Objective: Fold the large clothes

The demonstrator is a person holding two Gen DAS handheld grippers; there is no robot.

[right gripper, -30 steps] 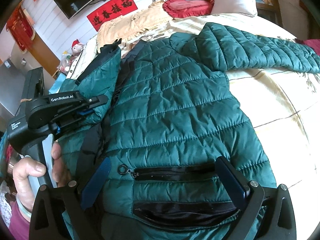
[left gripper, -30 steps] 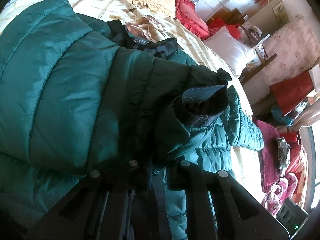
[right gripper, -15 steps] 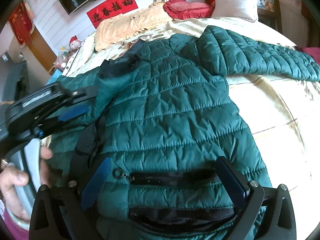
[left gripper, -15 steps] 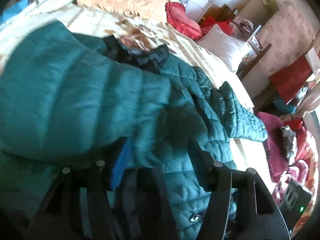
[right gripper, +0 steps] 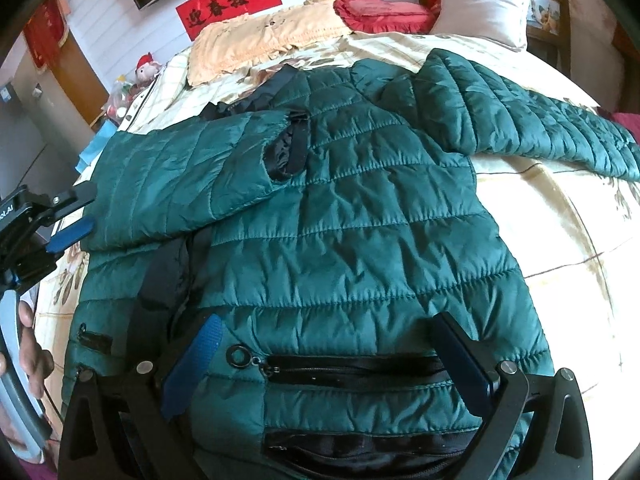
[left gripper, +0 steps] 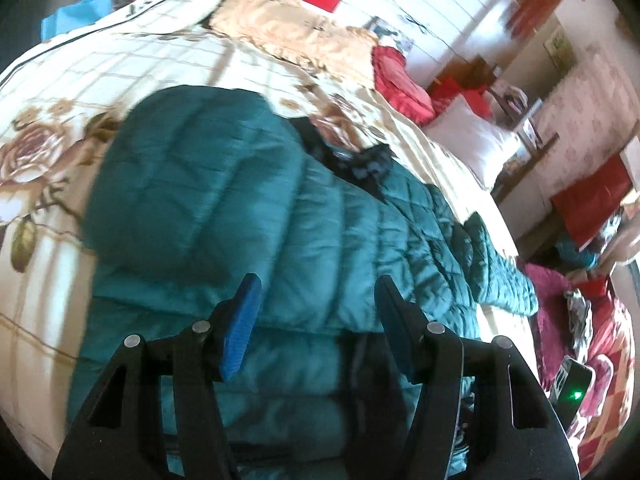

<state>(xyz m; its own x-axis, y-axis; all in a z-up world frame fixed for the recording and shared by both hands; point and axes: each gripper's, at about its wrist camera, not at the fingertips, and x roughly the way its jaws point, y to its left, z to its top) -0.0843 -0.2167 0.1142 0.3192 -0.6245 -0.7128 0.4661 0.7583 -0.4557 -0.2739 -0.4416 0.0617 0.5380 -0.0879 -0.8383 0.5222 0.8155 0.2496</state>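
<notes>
A large teal quilted jacket [right gripper: 360,240] lies spread on the bed, front up. Its left sleeve [right gripper: 180,184] is folded across the chest, black cuff [right gripper: 286,152] near the middle. The other sleeve [right gripper: 540,120] stretches out to the right. My left gripper [left gripper: 316,296] is open and empty just above the folded sleeve [left gripper: 180,184]; it also shows at the left edge of the right wrist view [right gripper: 70,226]. My right gripper [right gripper: 328,332] is open and empty over the hem, above the zip pocket [right gripper: 352,372].
The bed [right gripper: 560,264] has a cream floral cover. A peach blanket [right gripper: 260,36], a red cushion [right gripper: 380,10] and a white pillow [right gripper: 484,12] lie at its head. Furniture and red and pink cloths [left gripper: 592,340] stand beside the bed.
My left gripper has let go of the sleeve cuff, opened and drawn back to the left. The sleeve now lies folded across the jacket's chest. The right gripper has hardly moved.
</notes>
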